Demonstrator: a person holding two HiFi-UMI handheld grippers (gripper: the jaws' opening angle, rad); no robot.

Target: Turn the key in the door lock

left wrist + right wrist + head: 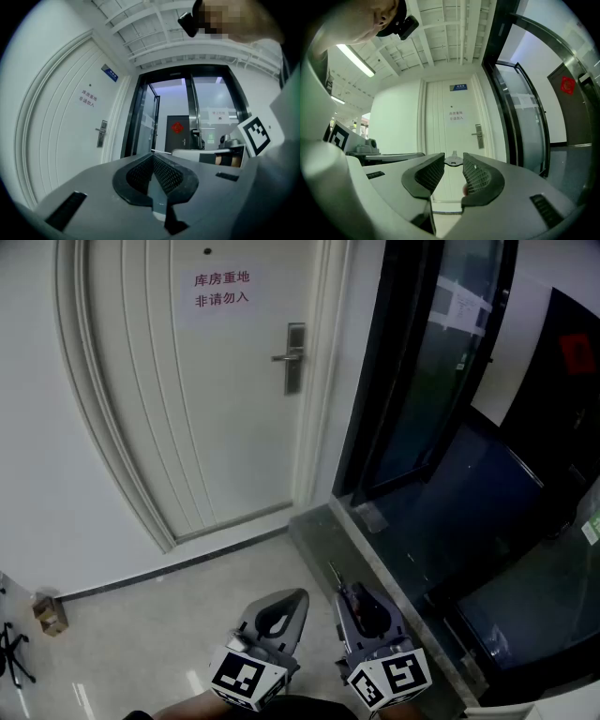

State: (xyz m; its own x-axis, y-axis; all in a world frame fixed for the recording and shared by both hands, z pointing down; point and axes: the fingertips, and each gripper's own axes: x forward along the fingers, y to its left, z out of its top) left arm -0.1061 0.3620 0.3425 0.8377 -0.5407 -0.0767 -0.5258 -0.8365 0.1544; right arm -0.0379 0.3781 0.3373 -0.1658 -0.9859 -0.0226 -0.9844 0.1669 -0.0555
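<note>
Two grippers: left gripper (286,607), right gripper (356,601). One key (453,160). One white door (216,409), one lever handle (287,357), one paper notice (221,290), one blue plate (459,87). One cardboard box (49,613). One dark door (171,139), one red ornament (176,127).

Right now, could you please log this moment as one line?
left tool shut | right tool holds key | door lock unreached

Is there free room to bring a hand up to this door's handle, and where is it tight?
The pale floor before the white door is bare, between the left wall's small box and the grey sill on the right. The door face left of the handle is free. Right of it the dark door frame crowds close.
</note>
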